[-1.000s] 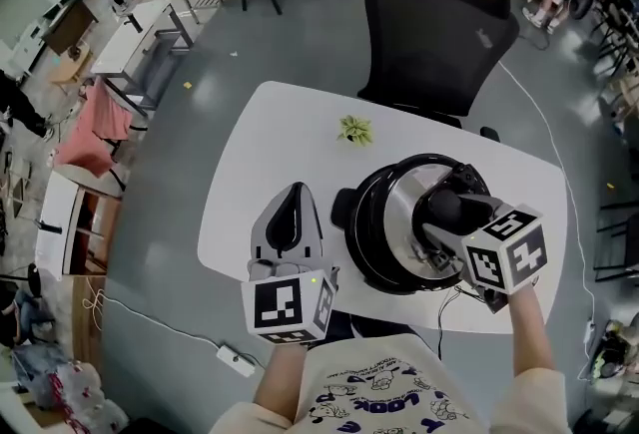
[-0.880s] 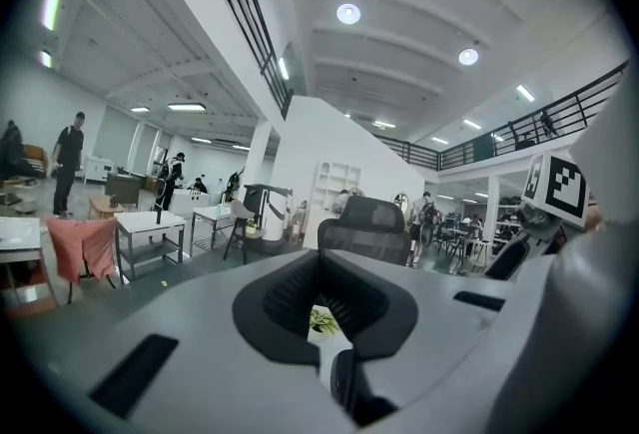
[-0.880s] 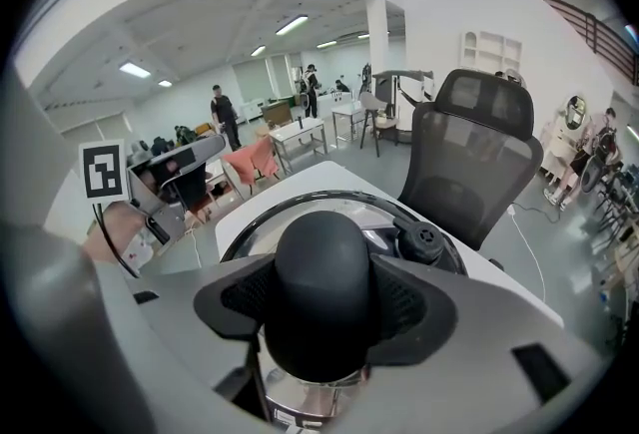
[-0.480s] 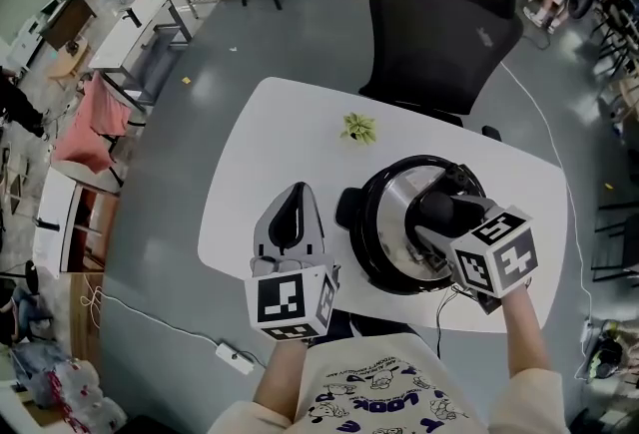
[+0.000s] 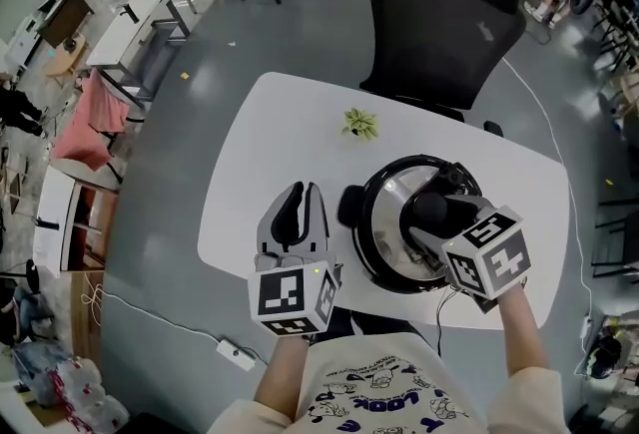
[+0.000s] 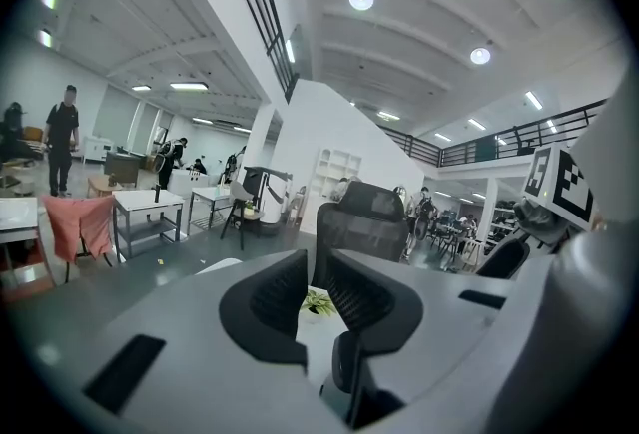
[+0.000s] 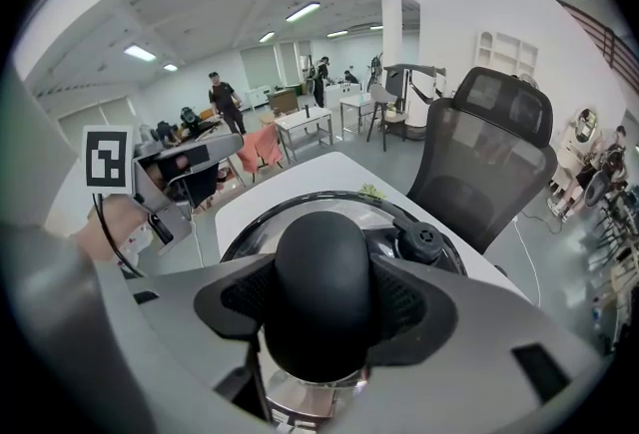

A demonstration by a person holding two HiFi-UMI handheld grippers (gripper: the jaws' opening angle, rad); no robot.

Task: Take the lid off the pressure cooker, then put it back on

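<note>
Head view shows the left gripper (image 5: 299, 205) with its jaws just parted to a narrow gap after being closed a second ago. Nothing sits between them, and it hovers over the table (image 5: 250, 143) beside the cooker (image 5: 371, 252). I judge it is readying to steady the cooker's side handle (image 5: 349, 206).

The right gripper (image 7: 321, 307) stays clamped on the knob (image 7: 321, 257) of the lid (image 5: 389, 208), which sits on the cooker and shows no lift yet.

No brand is readable on the cooker. The marker cubes carry only square codes. The person's shirt (image 5: 374, 392) print seems to include "LOOK".
</note>
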